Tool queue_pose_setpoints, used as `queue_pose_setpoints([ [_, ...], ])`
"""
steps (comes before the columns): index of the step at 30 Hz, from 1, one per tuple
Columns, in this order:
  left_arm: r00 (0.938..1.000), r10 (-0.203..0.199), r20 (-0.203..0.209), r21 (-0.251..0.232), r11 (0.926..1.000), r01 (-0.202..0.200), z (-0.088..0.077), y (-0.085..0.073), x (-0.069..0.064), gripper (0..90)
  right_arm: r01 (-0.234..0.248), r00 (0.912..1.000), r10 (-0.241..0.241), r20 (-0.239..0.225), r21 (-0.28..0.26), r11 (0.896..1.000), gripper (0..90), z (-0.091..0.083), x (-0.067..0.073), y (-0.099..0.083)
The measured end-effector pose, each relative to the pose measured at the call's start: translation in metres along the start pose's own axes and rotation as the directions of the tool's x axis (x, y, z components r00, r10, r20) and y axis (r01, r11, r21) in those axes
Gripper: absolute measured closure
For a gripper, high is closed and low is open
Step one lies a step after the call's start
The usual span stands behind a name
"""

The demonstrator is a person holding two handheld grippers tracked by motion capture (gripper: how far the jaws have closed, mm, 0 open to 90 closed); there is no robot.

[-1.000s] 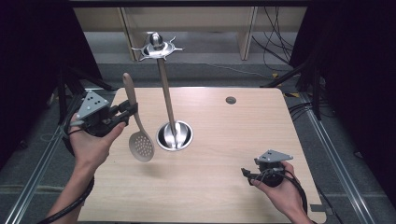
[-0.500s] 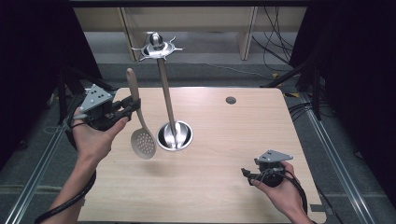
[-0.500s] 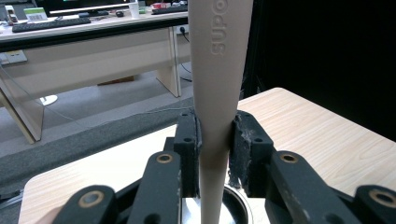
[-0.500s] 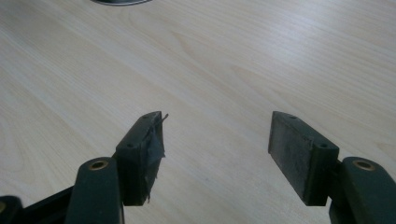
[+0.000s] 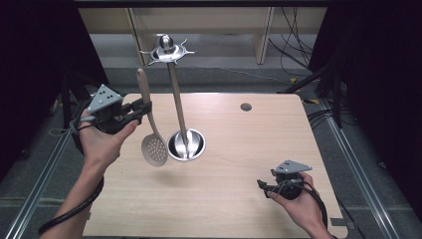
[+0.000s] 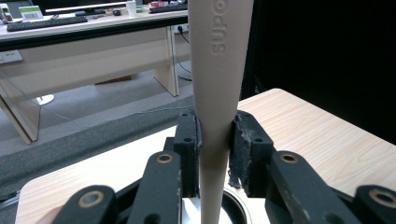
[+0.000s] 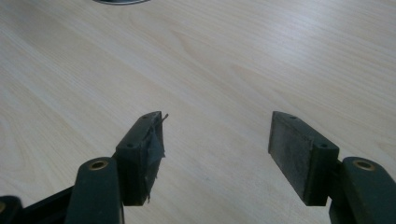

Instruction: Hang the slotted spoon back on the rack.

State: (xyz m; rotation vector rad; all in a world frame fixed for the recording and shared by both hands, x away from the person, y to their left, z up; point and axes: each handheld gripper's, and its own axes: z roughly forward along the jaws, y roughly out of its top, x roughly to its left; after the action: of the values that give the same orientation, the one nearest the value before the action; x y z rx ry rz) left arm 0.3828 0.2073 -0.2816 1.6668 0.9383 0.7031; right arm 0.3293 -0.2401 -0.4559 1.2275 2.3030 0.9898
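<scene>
step: carrying to hang | left gripper jaws clamped on slotted spoon handle, bowl down, at 9 o'clock of rack | right gripper jaws apart, empty, over worktop | next: likely raise handle end to a rack hook

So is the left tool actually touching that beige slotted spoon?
Touching. In the left gripper view, the left tool has both pads pressed against the slotted spoon handle.

"SUPO…" — on spoon handle
</scene>
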Motion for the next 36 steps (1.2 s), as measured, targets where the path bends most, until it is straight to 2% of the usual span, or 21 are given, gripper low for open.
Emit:
queue_pose_setpoints([
  [2,0.9998,-0.017,0.008,0.006,0.9998,0.017,0.001,0.001,-0.001,72.3,0.000,1.0000,0.000,0.000,0.000,1.000,36.3,0.000,0.000,0.000],
  [5,1.0000,-0.001,-0.001,0.006,1.0000,0.001,0.001,0.002,0.001,72.3,0.009,1.0000,-0.009,0.001,-0.001,1.000,36.3,0.001,0.000,0.000],
  [6,0.9999,-0.016,0.006,0.010,0.9998,0.016,0.002,0.002,0.000,72.3,0.021,0.9998,-0.021,0.004,-0.006,1.000,36.3,0.001,-0.001,-0.001],
  [8,0.9998,-0.015,0.008,0.011,0.9998,0.015,0.003,0.003,0.000,72.3,0.008,1.0000,-0.008,0.001,0.000,1.000,36.3,0.001,0.000,0.000],
  [9,1.0000,0.001,0.003,0.008,1.0000,-0.001,0.002,0.004,0.001,72.3,0.007,1.0000,-0.007,0.001,0.000,1.000,36.3,0.001,0.000,0.000],
  [10,0.9999,-0.014,0.008,0.010,0.9999,0.014,0.003,0.004,0.000,72.3,0.007,1.0000,-0.007,0.001,0.000,1.000,36.3,0.001,0.000,0.000],
  [12,1.0000,0.000,0.003,0.006,1.0000,0.000,0.003,0.006,0.001,72.3,0.008,1.0000,-0.008,0.000,0.000,1.000,36.3,0.001,0.000,0.000],
  [14,0.9998,-0.016,0.009,0.011,0.9998,0.016,0.003,0.007,0.000,72.3,0.009,1.0000,-0.009,-0.001,0.001,1.000,36.2,0.001,0.000,0.000],
  [16,1.0000,0.002,0.003,0.011,0.9999,-0.002,0.004,0.008,0.002,72.3,0.029,0.9996,-0.029,0.001,-0.002,1.000,36.2,0.002,-0.002,-0.001],
  [18,0.9999,-0.010,0.010,0.018,0.9998,0.010,0.004,0.008,0.001,72.3,0.030,0.9995,-0.030,0.001,-0.004,1.000,36.2,0.002,-0.002,-0.001],
  [19,1.0000,0.007,0.003,0.018,0.9998,-0.007,0.005,0.009,0.002,72.3,0.036,0.9994,-0.036,0.002,-0.006,0.999,36.2,0.002,-0.002,-0.001],
  [21,0.9999,-0.013,0.011,0.022,0.9997,0.012,0.005,0.009,0.002,72.3,0.017,0.9999,-0.017,-0.002,0.002,1.000,36.2,0.002,-0.001,0.000],
  [23,1.0000,0.000,0.006,0.020,0.9998,0.000,0.006,0.010,0.003,72.3,0.009,1.0000,-0.009,-0.004,0.007,1.000,36.2,0.001,-0.001,-0.001],
  [25,0.9998,-0.013,0.012,0.024,0.9996,0.013,0.007,0.011,0.003,72.3,0.016,0.9999,-0.016,-0.002,0.003,1.000,36.2,0.002,-0.001,-0.001],
  [30,0.9998,-0.012,0.016,0.032,0.9994,0.011,0.008,0.013,0.004,72.3,0.018,0.9998,-0.018,-0.001,0.003,1.000,36.2,0.002,-0.001,-0.001],
  [31,0.9999,0.001,0.010,0.030,0.9995,-0.001,0.008,0.014,0.005,72.3,0.017,0.9999,-0.017,-0.001,0.003,1.000,36.2,0.002,-0.001,-0.001],
  [36,0.9997,-0.010,0.024,0.048,0.9988,0.009,0.010,0.015,0.004,72.3,0.014,0.9999,-0.014,-0.001,0.002,1.000,36.2,0.002,-0.001,-0.001],
])
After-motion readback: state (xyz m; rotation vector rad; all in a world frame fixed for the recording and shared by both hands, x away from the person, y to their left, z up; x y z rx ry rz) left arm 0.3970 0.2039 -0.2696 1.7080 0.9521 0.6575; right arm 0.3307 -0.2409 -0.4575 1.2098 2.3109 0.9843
